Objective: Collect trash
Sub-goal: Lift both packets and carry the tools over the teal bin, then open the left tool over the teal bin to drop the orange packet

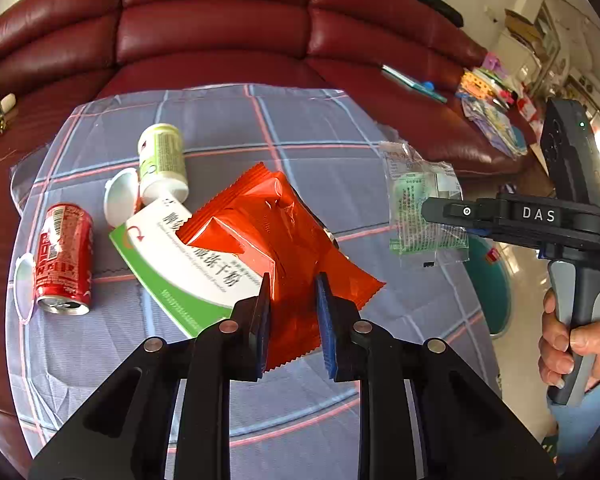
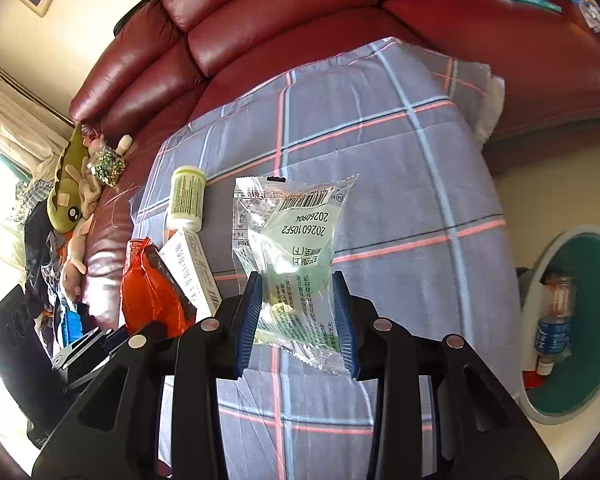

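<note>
Red can (image 1: 63, 258) (left view only), bin (image 2: 572, 400) right

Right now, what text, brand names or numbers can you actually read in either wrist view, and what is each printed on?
"DAS": side of the right hand-held gripper.
"20260105F2": clear plastic wrapper, printed upside down.
"20260904": same wrapper, upside down.
Barcode on the wrapper: digits too small to read.
Green and white medicine box: Chinese characters, partly covered by the orange wrapper; not read reliably.
Red soda can and green-labelled white bottle: print too small.

The right gripper (image 1: 432, 210) bears "DAS" on its side; the clear wrapper (image 2: 296, 256) shows "20260105F2" and "20260904", printed upside down.
</note>
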